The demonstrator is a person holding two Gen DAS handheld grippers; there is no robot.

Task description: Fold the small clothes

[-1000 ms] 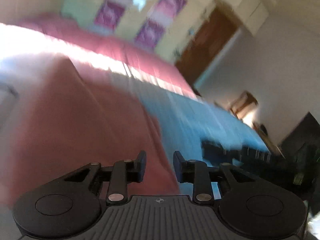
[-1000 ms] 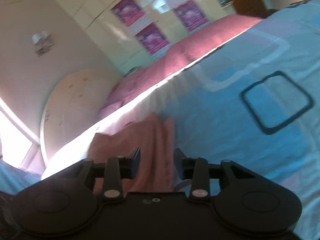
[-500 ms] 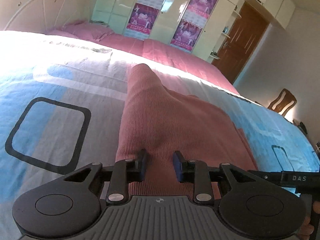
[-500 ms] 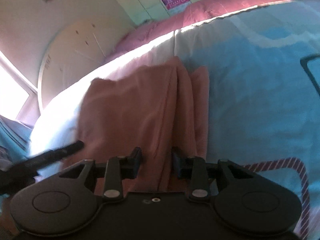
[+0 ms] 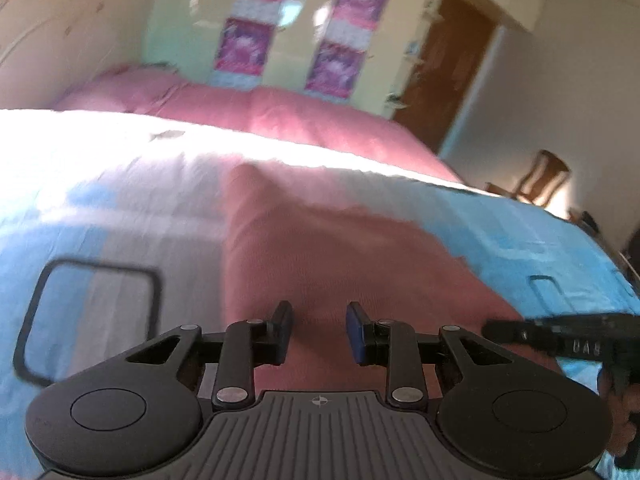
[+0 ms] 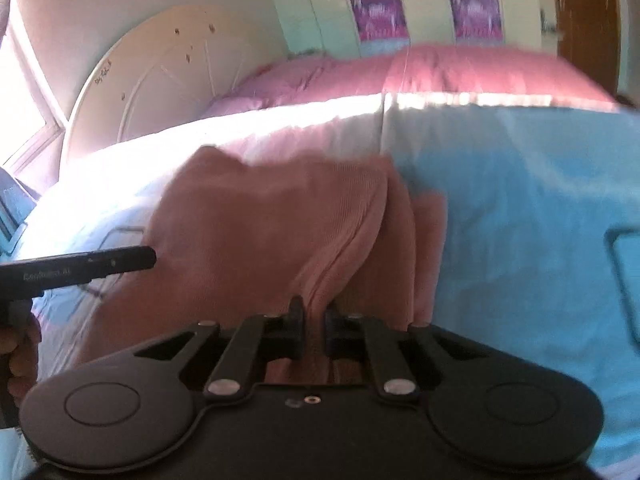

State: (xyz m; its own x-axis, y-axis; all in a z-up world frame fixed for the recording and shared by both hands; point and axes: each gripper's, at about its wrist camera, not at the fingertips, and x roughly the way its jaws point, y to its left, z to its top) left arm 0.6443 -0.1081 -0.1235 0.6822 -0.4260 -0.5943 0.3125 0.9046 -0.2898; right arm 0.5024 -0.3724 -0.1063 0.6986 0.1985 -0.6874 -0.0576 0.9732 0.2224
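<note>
Sun glare whitens the bedspread (image 5: 120,152); both fisheye views blur.

Ribbed pink knit garment (image 6: 256,232); smooth cotton bedsheet (image 6: 520,208); matt black plastic tongs (image 6: 314,322).

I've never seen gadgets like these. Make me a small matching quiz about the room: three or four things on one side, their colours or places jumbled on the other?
Things:
1. garment
2. bedsheet
3. door
4. chair

Descriptions:
A. brown wood, next to the wardrobe
B. dusty pink, ribbed, lying on the bed
C. beside the bed, against the wall
D. light blue with dark outlined rectangles

Pairs: 1-B, 2-D, 3-A, 4-C
</note>
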